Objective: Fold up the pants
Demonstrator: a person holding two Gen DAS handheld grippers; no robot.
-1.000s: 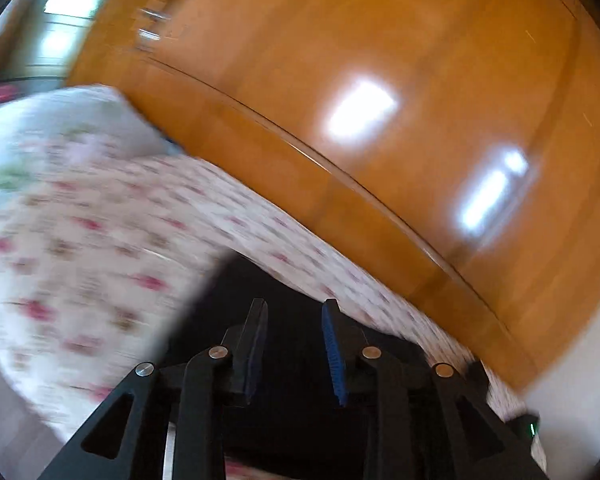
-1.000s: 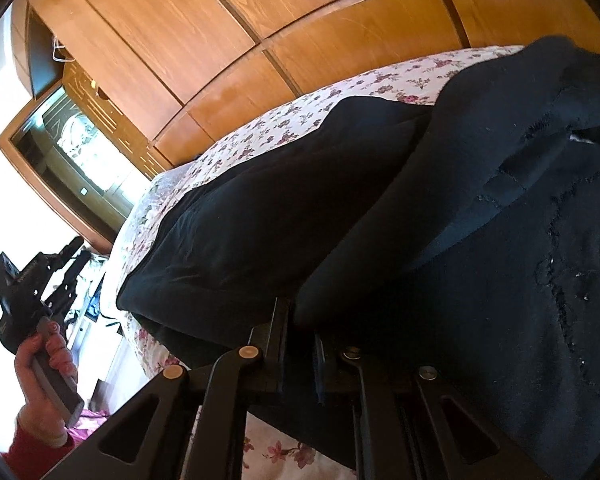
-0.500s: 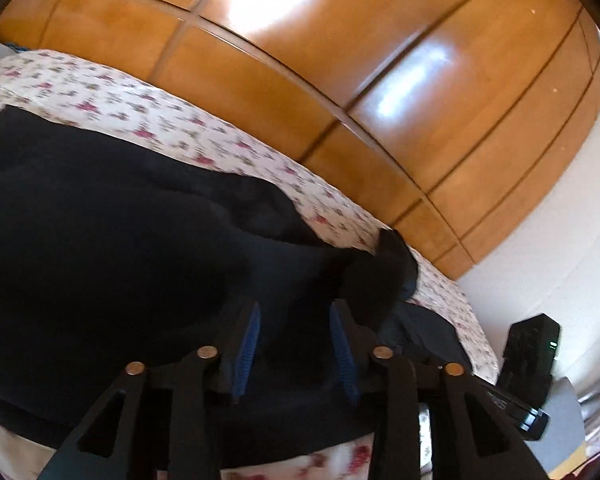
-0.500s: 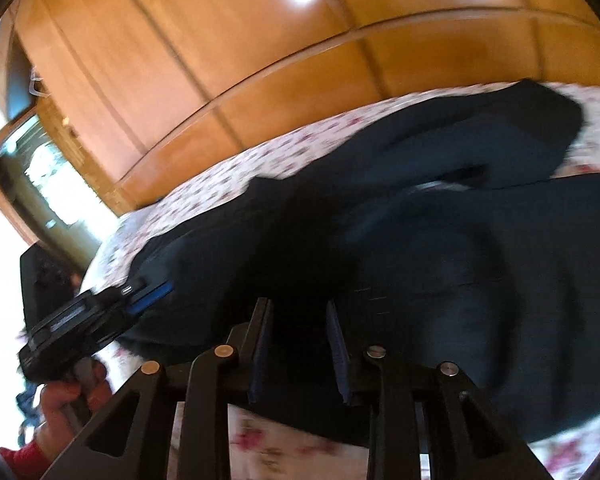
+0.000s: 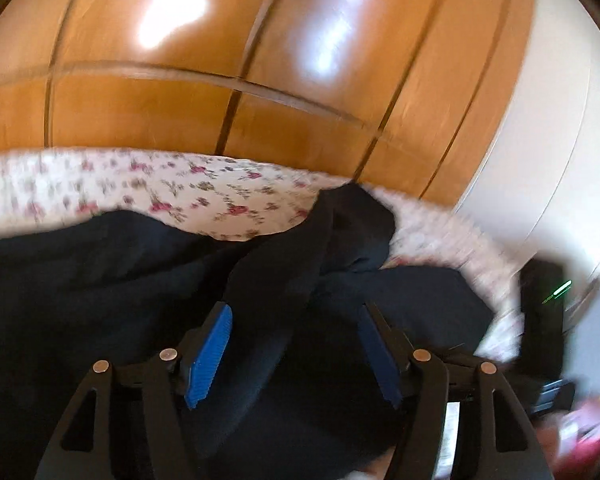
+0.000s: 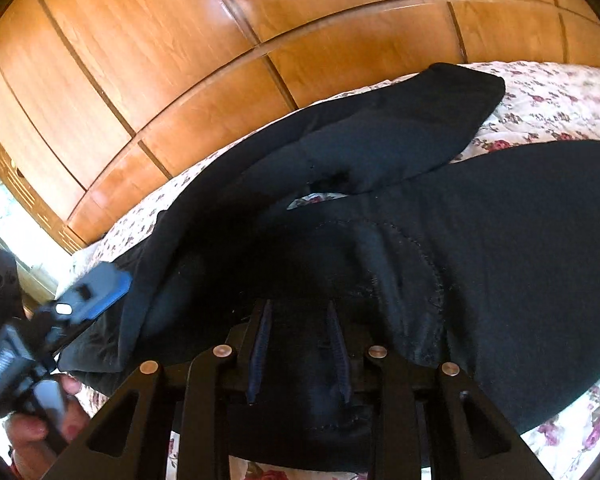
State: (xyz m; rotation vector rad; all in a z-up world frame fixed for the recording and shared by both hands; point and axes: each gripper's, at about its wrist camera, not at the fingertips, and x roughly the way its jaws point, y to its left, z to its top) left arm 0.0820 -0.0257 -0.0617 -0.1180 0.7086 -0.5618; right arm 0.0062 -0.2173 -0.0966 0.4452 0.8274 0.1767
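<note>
- Pants (image 6: 440,240), black, are lying spread over the bed (image 6: 560,92), which is wearing a white sheet with small pink and purple flowers.
- In the right wrist view one leg is running away to the far side of the bed and ending in a blunt hem near the wardrobe (image 6: 160,60), while the other is stretching off to the right; a small patch of flowered sheet is showing between the two.
- A curved stitched seam is sitting on the cloth just ahead of the right gripper (image 6: 298,354).
- The right gripper is hovering low over the near part of the pants, its fingers (image 6: 260,344) standing a modest way apart with black cloth showing between them; whether they are touching the fabric cannot be told.
- The left gripper (image 5: 296,354) is spreading its blue-padded fingers (image 5: 210,354) wide, and a raised ridge of the pants (image 5: 100,280) is running up between them without either pad clearly pressing it.
- In the left wrist view a bunched end of cloth is rising beyond that ridge, near the far edge of the bed (image 5: 180,184).
- The glossy orange-brown wardrobe (image 5: 260,80) is filling the background.
- The left view is blurring toward its right side.
</note>
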